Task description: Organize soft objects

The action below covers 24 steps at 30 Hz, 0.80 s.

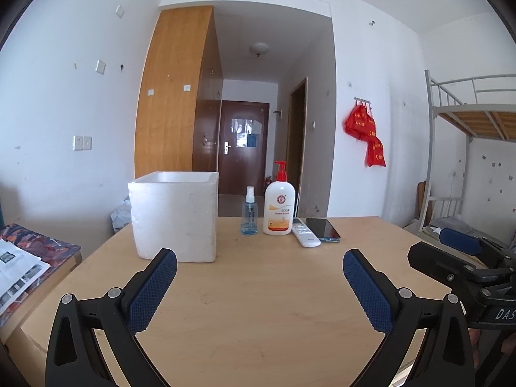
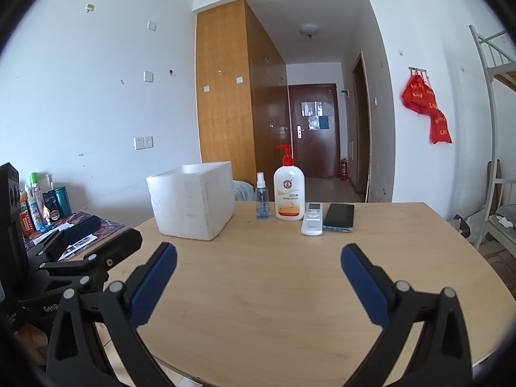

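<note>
A white foam box [image 1: 174, 216] [image 2: 193, 201] stands open-topped on the wooden table [image 1: 258, 290] [image 2: 274, 274], at the back left. Right of it stand a small blue spray bottle [image 1: 249, 211] [image 2: 262, 195] and a white lotion pump bottle [image 1: 279, 206] [image 2: 289, 190] with a red pump. A white remote [image 1: 305, 232] [image 2: 312, 218] and a dark phone [image 1: 323, 229] [image 2: 338, 216] lie beside them. My left gripper [image 1: 259, 266] is open over the near table, nothing between its fingers. My right gripper [image 2: 259, 259] is likewise open and empty. Each gripper shows at the edge of the other's view.
A side table [image 1: 35, 251] with a patterned cloth and papers sits left; several bottles and cans [image 2: 42, 206] stand on it. A metal bunk bed [image 1: 464, 148] is at the right. A wooden wardrobe [image 1: 177, 96] and a hallway door lie behind.
</note>
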### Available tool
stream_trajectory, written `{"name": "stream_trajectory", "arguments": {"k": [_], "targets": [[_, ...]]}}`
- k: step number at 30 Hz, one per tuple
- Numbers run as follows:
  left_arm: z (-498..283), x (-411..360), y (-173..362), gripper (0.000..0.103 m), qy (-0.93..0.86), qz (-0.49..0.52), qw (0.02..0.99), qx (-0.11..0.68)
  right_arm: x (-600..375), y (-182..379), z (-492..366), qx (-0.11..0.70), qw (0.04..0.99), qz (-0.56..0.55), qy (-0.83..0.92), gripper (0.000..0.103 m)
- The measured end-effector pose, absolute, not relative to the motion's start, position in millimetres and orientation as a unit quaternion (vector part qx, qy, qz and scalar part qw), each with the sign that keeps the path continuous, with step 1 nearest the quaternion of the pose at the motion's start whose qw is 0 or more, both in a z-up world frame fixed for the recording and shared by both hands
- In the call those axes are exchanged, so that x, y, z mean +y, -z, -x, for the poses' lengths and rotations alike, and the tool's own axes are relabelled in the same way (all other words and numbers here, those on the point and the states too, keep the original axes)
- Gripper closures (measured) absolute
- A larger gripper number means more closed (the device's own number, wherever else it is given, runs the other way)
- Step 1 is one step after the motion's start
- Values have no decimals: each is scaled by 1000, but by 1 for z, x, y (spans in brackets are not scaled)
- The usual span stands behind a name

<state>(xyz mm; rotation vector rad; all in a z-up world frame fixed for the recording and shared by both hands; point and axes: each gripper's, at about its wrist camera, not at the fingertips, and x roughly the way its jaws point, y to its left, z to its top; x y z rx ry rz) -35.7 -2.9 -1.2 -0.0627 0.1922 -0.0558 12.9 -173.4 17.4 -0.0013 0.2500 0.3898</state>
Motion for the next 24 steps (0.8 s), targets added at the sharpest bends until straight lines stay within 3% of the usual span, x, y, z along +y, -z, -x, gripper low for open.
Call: {"name": "stream_trajectory", "arguments": {"k": [24], "targets": [[39,0,2,0,16,29,995,97,-170,-17,-14,127,972,2,-198,0]]}}
